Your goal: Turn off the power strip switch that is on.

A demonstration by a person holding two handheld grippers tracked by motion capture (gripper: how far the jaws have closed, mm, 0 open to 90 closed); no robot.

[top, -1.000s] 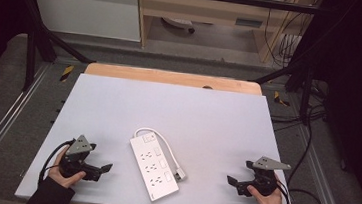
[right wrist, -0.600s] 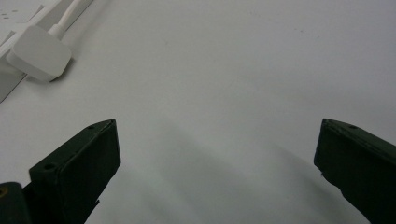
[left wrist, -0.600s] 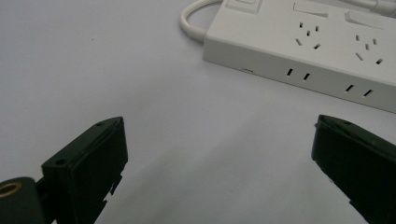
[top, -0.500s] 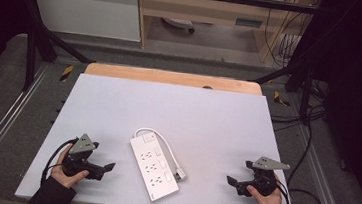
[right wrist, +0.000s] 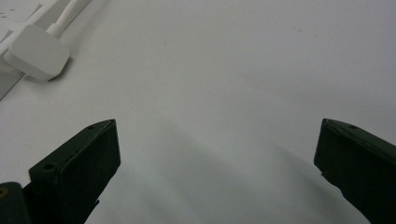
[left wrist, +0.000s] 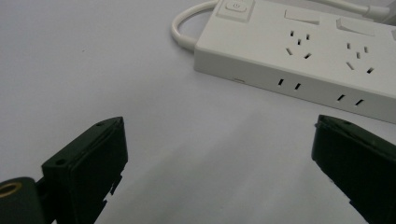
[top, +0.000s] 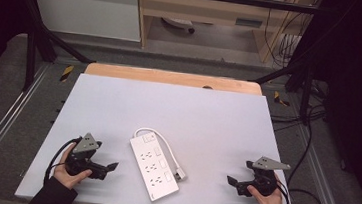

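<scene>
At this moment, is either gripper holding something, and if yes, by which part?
Nothing is held. The left gripper and the right gripper are both open over bare table, apart from the power strip.

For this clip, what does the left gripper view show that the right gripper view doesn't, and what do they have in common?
Left gripper view alone: the power strip's top and side faces, with its round power button, socket holes, and the cord looping out of the button end.

Right gripper view alone: the white plug lying flat on the table, its cord running off the top left, beside a sliver of the strip's edge.

Both: the bare white tabletop ahead, and each camera's own two black jaws spread wide with nothing between them.
</scene>
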